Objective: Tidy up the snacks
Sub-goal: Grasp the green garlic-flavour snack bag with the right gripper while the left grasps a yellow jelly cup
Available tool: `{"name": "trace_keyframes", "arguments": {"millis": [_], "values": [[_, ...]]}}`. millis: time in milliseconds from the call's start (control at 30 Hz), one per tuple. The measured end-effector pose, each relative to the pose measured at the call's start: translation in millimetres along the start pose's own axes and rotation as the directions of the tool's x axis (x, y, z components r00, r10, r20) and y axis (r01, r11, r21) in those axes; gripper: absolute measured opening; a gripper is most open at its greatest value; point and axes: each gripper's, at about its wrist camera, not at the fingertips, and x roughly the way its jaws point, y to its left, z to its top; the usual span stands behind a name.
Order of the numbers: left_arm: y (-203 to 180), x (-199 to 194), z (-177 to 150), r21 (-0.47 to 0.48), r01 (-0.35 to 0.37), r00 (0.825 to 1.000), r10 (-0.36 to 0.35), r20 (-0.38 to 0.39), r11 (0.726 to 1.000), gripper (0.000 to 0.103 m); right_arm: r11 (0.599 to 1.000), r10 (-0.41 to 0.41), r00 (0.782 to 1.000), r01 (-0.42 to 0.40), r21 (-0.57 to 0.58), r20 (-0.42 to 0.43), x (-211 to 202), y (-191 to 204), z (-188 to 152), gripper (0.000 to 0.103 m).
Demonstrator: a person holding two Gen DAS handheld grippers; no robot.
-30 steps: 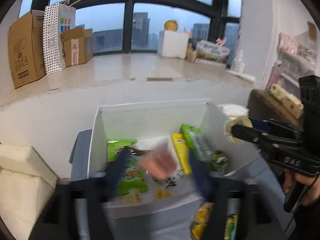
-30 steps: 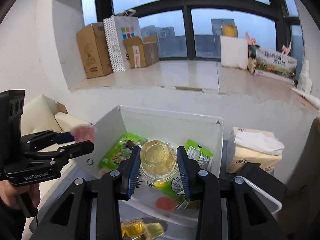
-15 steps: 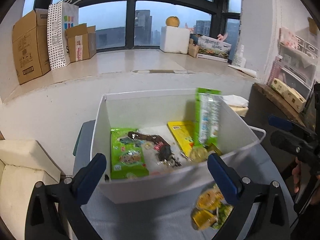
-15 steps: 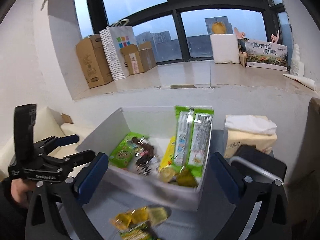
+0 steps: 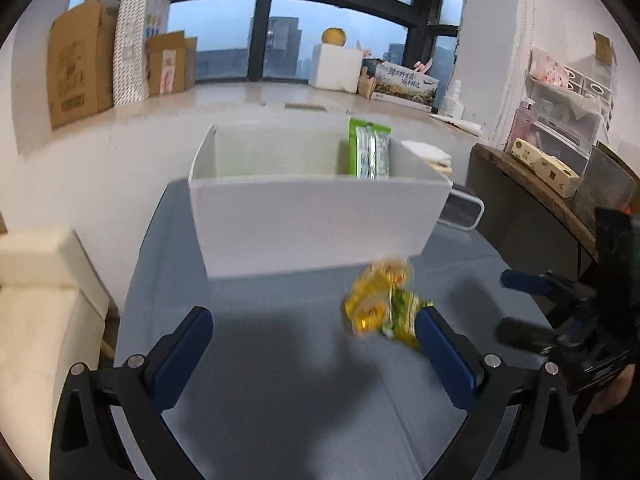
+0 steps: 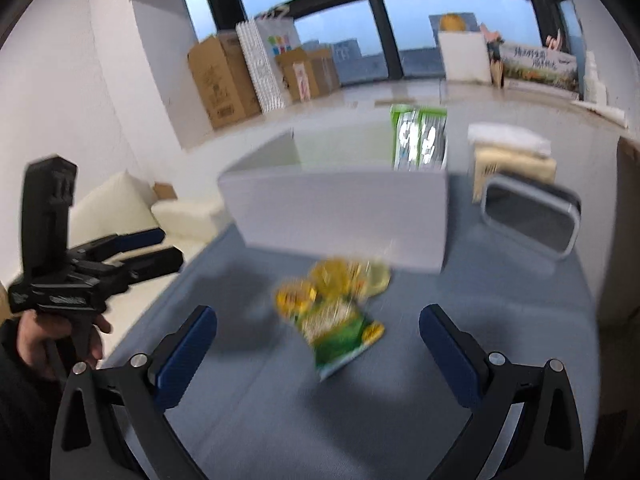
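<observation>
Both claws empty and spread wide: left claw [image 5: 314,346] low in its frame with pads far apart over bare blue desk [image 5: 280,400], right claw [image 6: 318,346] likewise agape, nothing between its pads. Left claw also seen from the side at mid-left of the right view, gripped by a hand [image 6: 60,336], apart there too. White box [image 5: 312,224] at frame centre, standing on the desk, with one green packet [image 5: 370,148] poking upright above the rim at the box's right end; remaining contents hidden behind the near wall, so count inside impossible to tell. Still outside: small heap of snacks [image 6: 336,308] on the desk just in front of the box's near wall, lower centre of the right view, right of centre in the left view; yellow wrappers plus a green bag, blurred, exact number unclear. Judged part done: at least one packet boxed, the heap left to lift in. Heap sits ahead of and between the right claw's pads, just beside the left claw's right pad, touched by neither.
</observation>
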Motion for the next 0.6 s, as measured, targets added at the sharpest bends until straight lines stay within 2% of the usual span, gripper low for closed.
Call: {"name": "trace_keyframes", "arguments": {"millis": [167, 300, 600], "values": [[-2, -8, -15, -0.027, 0.012, 1.000, -0.013, -0.009, 1.000, 0.103, 0.999, -0.025, 0.999, 0.024, -0.030, -0.048, 23, 5, -14, 0.103], [-3, -11, -19, -0.026, 0.014, 1.000, -0.014, -0.013, 1.000, 0.103, 0.994, -0.101, 0.987, 0.095, -0.055, -0.127, 51, -1, -18, 0.103], [0, -7, -28, -0.036, 0.016, 0.999, -0.017, -0.041, 0.999, 0.103, 0.992, -0.128, 0.969, 0.122, -0.042, -0.210, 94, -8, -9, 0.103]]}}
